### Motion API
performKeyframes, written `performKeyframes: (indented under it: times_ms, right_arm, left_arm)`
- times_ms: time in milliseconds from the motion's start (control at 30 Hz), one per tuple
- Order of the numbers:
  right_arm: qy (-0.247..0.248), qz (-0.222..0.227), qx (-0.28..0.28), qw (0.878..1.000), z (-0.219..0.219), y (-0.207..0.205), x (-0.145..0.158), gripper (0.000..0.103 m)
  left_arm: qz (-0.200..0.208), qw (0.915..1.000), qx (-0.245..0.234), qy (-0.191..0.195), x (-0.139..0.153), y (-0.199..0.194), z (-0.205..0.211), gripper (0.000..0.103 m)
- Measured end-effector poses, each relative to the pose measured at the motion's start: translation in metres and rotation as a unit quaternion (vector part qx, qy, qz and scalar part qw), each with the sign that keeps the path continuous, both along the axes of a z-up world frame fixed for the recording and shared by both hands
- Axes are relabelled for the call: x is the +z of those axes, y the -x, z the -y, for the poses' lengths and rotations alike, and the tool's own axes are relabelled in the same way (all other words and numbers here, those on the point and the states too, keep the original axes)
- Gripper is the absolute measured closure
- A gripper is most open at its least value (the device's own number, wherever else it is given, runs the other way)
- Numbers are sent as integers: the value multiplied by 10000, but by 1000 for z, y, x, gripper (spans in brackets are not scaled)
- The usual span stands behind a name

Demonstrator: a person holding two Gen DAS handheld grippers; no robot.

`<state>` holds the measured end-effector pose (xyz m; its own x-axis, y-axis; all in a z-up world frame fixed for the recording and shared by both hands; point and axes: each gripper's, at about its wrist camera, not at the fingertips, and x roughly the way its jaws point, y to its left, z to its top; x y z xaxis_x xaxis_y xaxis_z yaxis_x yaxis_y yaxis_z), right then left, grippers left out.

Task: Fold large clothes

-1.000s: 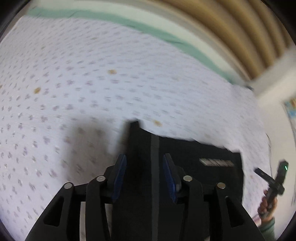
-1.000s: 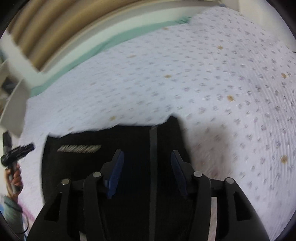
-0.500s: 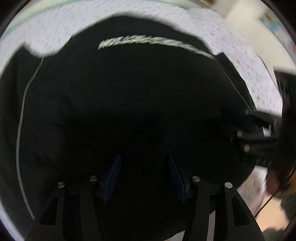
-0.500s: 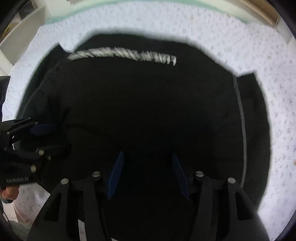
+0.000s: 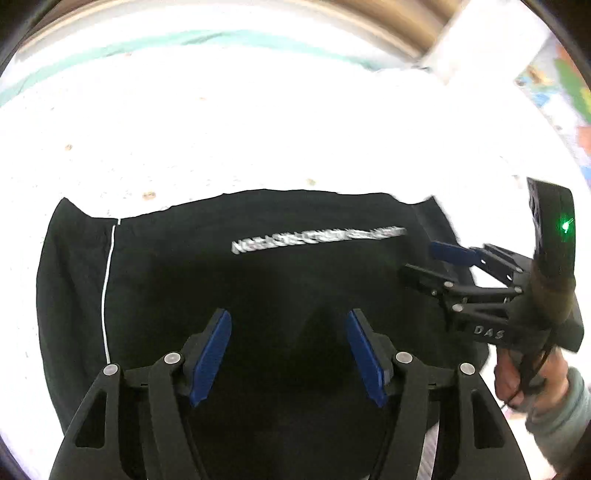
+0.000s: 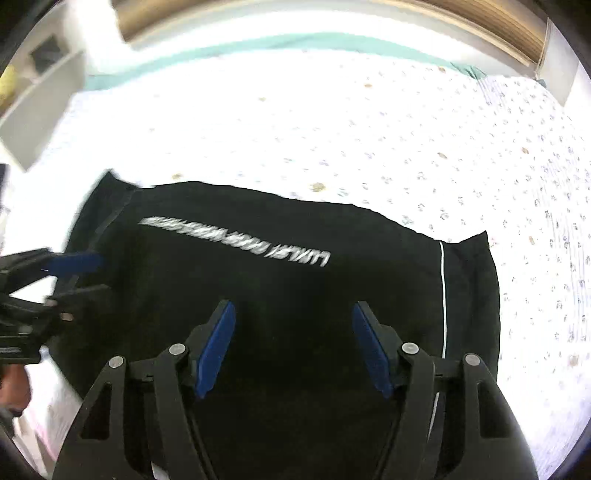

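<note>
Having just widened, both claws [image 5: 288, 354] [image 6: 291, 347] now gape over the released black garment [image 5: 258, 288].

A: Where's the garment [image 5: 266, 295]?
B: On the bedsheet [image 6: 369, 140], at its near edge.
A: Around it?
B: Sheet beyond and both sides; headboard [image 6: 332, 14] behind, well apart.

Bed and room edges
My view: white dotted bedsheet [image 6: 424, 122], teal band [image 6: 295, 40] along its far edge, shelf [image 6: 40, 92] left, wood slats [image 6: 491, 22] beyond.
</note>
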<state>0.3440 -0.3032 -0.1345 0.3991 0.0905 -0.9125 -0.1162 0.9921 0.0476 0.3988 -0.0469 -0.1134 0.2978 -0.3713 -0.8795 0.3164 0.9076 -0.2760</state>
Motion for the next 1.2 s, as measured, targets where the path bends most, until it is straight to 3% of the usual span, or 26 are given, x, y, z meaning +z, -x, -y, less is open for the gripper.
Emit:
performKeyframes:
  times_ms: [33,100,167,233,300,400,500,567,633,700,767,867,1000,1067,1200]
  right_arm:
    - [-58,-284,-102,9995,3,-9,-23,33]
    - [-181,-481,-174,9985,8,-15,-52,28]
    - [-87,-412,-181,9990,6,-16,-61,28]
    - [-34,-472,-190,9987,6,-17,-57,28]
    - [-206,-516,-219,9982,5,-19,-47,28]
    - [-458,-220,-104,9987,14,-2,-8,28]
    - [-200,111,421,9989,8,35,26,28]
    - [-80,67,629,9980,2,57,30,28]
    - [-165,-69,885,9959,-3,84,23,28]
    - [-46,-126,993,9950,-8,101,12,28]
    - [229,-277,830,9959,-20,113,-15,29]
    - [83,-416,543,9976,-13,110,-43,29]
    - [116,-404,467,9980,-16,108,-45,28]
    - [83,-359,550,9978,-15,110,-45,27]
    - [12,-65,496,9987,-8,126,-47,24]
  left_arm:
    - [-330,9991,56,-254,-23,-12,1,37]
    - [-863,9953,218,-391,-64,-28,-1,37]
    - [-941,9941,351,-406,-75,-34,-2,36]
    - [-931,9938,326,-519,-72,-38,-1,35]
    - [-855,9953,269,-359,-61,-36,-7,35]
    - [-650,9978,46,-107,-26,-18,-26,35]
    - [-297,9991,-277,113,8,8,-45,35]
    - [-244,9984,-472,202,17,28,-54,35]
    - [-379,9969,-647,244,13,49,-61,35]
    - [-576,9961,-666,-11,-5,71,-57,35]
    - [-743,9955,-504,-297,-25,83,-47,35]
    - [-896,9945,-117,-530,-53,79,-45,35]
    - [-1271,9915,237,-171,-66,64,-68,35]
    - [-1279,9917,132,-95,-66,62,-73,35]
    - [-942,9943,-53,-493,-65,68,-65,34]
